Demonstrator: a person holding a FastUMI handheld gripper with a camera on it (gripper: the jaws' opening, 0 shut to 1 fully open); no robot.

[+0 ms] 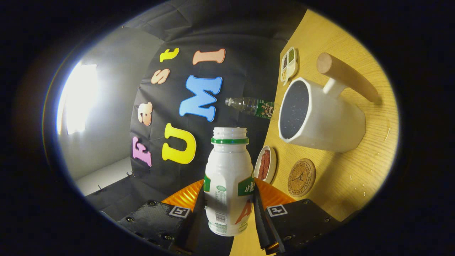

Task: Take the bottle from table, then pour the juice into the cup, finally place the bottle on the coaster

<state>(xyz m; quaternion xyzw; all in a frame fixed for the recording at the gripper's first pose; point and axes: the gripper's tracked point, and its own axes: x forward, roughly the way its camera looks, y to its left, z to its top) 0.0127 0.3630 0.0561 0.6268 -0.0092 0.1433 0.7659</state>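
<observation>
A: Gripper [229, 204] is clamping the white bottle [227, 177], both fingers pressing its sides. Cap is off, mouth is pointing ahead, toward the booth wall.

B: Orientation?

A: View is rolled, so the wooden table [341, 177] is running up the right side. Bottle is sitting just off the table edge, held in the air between the fingers.

B: Where's the cup?

A: White cup [320, 117] with a wooden handle [346, 76] is standing on the table, rim facing the bottle side, beyond the fingers. Interior is looking dark.

B: Coaster?

A: Round cork coaster [301, 177] is lying bare near the cup's base, close to the right finger. Open wood is showing between the two.

B: Clutter near the edge?

A: Small dish [266, 164] with something red is sitting at the table edge, just beside the bottle's shoulder. Clear plastic bottle [251, 106] is standing at the edge near the cup rim. Divided tray [289, 65] is lying farther along.

B: Count?

A: Two bottles, one cup, one coaster, one dish, one tray.
</observation>
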